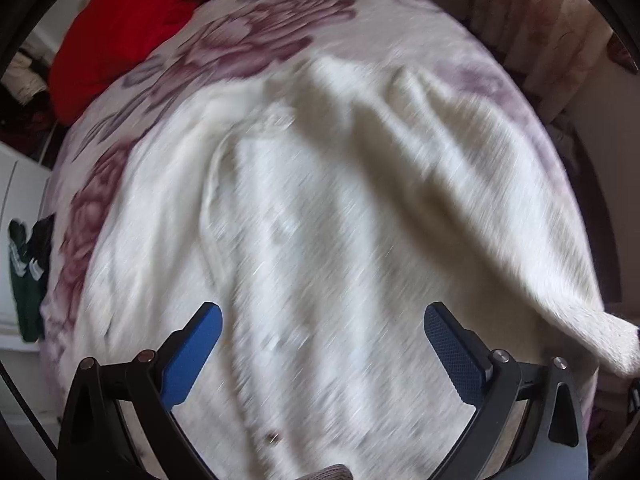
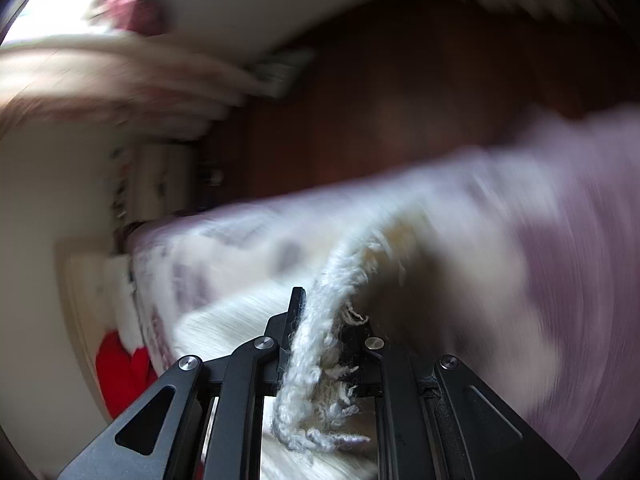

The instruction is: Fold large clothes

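Note:
A large white fuzzy garment lies spread on a bed with a purple floral cover. My left gripper is open just above the garment, its blue pads wide apart and holding nothing. One part of the garment stretches off to the lower right. In the blurred right wrist view, my right gripper is shut on a woolly edge of the white garment, which runs from the jaws up to the bed cover.
A red cloth lies at the far left corner of the bed and shows in the right wrist view. A dark green garment hangs beside the bed at left. A dark wooden panel stands behind the bed.

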### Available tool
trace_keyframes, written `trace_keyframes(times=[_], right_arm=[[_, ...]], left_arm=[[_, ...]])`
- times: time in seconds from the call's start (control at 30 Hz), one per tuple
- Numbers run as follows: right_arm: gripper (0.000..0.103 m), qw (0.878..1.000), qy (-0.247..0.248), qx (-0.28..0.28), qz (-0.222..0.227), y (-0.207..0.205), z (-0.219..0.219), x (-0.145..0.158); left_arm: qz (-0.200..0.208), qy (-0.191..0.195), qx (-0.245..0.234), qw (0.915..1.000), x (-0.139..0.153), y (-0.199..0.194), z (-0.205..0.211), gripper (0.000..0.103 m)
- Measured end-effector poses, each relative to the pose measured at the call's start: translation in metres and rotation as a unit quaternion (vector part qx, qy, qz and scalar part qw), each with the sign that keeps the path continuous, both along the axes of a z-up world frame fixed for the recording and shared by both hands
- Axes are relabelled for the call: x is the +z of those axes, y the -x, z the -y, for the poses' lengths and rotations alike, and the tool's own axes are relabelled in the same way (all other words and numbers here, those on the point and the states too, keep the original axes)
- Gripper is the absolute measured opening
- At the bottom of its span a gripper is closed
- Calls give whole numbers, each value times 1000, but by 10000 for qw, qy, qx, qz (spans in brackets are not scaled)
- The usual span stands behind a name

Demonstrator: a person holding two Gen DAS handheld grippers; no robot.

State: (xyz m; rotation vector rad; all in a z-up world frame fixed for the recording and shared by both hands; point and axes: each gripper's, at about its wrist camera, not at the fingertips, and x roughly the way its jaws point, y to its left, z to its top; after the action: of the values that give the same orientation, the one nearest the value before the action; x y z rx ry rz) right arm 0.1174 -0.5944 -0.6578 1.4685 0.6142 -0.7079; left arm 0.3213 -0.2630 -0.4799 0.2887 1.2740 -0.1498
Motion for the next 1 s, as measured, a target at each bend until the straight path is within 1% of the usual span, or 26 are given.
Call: trace_keyframes(times=[0.03,0.1,0.13,0.2,0.3,0.33,0.37,0.4,0.43,0.47,0.5,0.57,0.63,0.7,0.77,0.83,0.9,0.97,1.0], right_arm=[[13,9997,201,142,86,-10,16,13],[13,9965,685,422,218,-33,45,40],[13,9953,786,478,290,-39,56,51],[13,9916,1049,607,445,-53,78,69],[13,9855,1309,836,689,-62,93,93],[13,9845,1317,893,742,-64,95,96],[13,9842,1318,963,688,-63,91,97],[13,9849,1310,1015,495,-58,89,94],[13,9863,1224,1047,341,-53,87,85],[13,9890,1068,1011,178,-47,88,71],[13,9929,771,900,34,-42,86,53],[13,9958,508,753,-96,-30,80,30],[13,9961,472,711,-227,-29,72,22],[13,9951,606,750,-228,-36,64,30],[13,9908,902,976,-239,-60,57,52],[13,9818,1268,1397,-207,-97,40,83],[13,9664,1603,2007,-120,-142,12,115],[13,9418,1872,2790,-86,-200,-31,140],[13,9248,2049,3205,-72,-230,-59,150]], left_arm=[[120,78,-29,9999,0,-13,10,103],[266,100,-65,9996,-6,-33,28,103],[248,94,-45,9996,-12,-47,36,103],[138,183,68,9997,-23,-64,40,103],[-70,328,258,9991,-39,-86,45,103],[-96,317,339,9989,-48,-93,45,103],[-131,232,354,9990,-57,-96,47,103],[-214,72,331,9992,-70,-100,51,103],[-378,-263,290,9985,-92,-106,52,103],[-524,-411,262,9974,-108,-110,52,103],[-650,-311,247,9971,-120,-110,47,103],[-623,-62,307,9976,-118,-110,38,103],[-626,102,390,9972,-104,-109,25,103],[-466,278,581,9968,-86,-105,5,103],[-226,383,848,9954,-63,-98,-28,103],[-16,349,1175,9925,-45,-89,-72,103],[81,332,1502,9881,-33,-79,-116,103],[136,244,1893,9815,-24,-67,-167,103],[139,223,2142,9764,-20,-59,-200,103]])
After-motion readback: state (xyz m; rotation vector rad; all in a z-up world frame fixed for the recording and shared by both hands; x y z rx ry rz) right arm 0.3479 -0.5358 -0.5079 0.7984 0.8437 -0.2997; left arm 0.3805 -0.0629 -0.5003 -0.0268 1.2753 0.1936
